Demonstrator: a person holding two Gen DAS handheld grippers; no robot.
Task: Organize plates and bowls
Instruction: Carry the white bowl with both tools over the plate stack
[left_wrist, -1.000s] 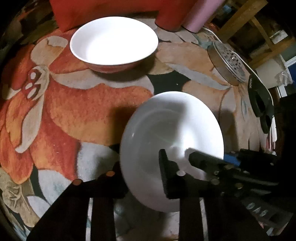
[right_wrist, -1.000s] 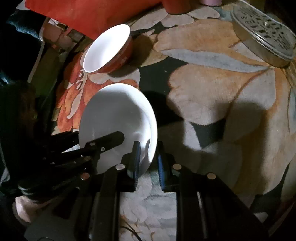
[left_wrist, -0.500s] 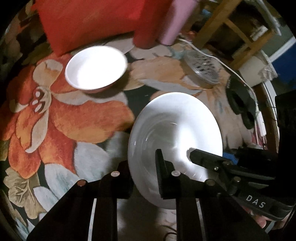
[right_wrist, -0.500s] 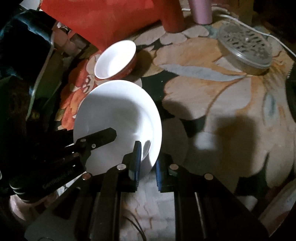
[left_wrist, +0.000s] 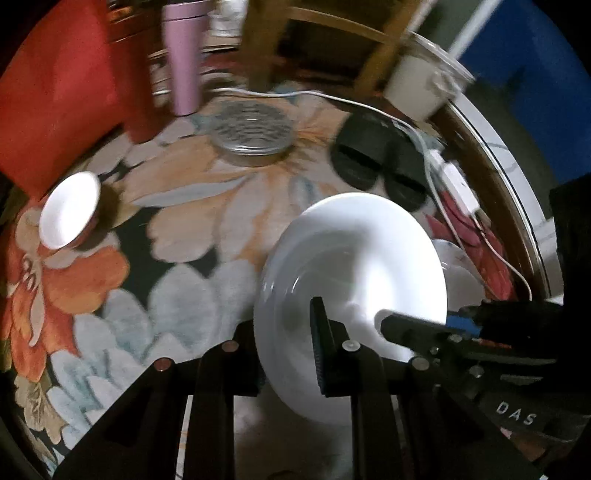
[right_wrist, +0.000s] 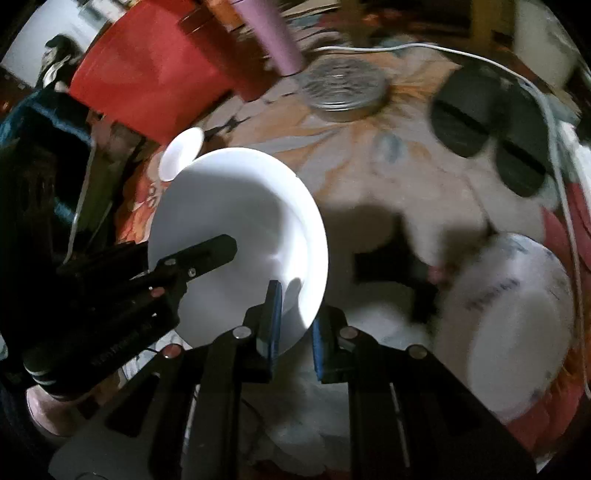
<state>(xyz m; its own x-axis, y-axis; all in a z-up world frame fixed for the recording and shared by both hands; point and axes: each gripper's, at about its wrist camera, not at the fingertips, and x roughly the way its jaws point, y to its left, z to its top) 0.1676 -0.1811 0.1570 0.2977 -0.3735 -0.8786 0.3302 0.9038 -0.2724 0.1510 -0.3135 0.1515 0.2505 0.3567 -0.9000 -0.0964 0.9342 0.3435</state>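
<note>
A plain white plate (left_wrist: 351, 266) hangs tilted above the floral cloth, carried by both grippers. My left gripper (left_wrist: 284, 354) is shut on its left rim, one pad inside the dish and one behind it. On the opposite rim my right gripper (right_wrist: 295, 332) is shut the same way. Each wrist view shows the other tool reaching in: the right gripper (left_wrist: 406, 328), the left gripper (right_wrist: 199, 258). A red bowl (left_wrist: 68, 210) with a white inside stands far left on the cloth (right_wrist: 181, 157). A patterned white plate (right_wrist: 509, 325) lies low at the right, partly hidden behind the held plate (left_wrist: 458, 269).
A round metal tin (left_wrist: 251, 129) with a perforated lid, a pink tumbler (left_wrist: 183, 55) and a red bag (left_wrist: 55, 92) stand at the back. Black slippers (left_wrist: 376, 158) and a white cable (left_wrist: 443, 206) lie at the right. A white bucket (left_wrist: 421, 85) stands beyond the cloth's edge.
Both grippers have risen with the plate and carried it to the right, away from the red bowl. The patterned plate has come into view at the right.
</note>
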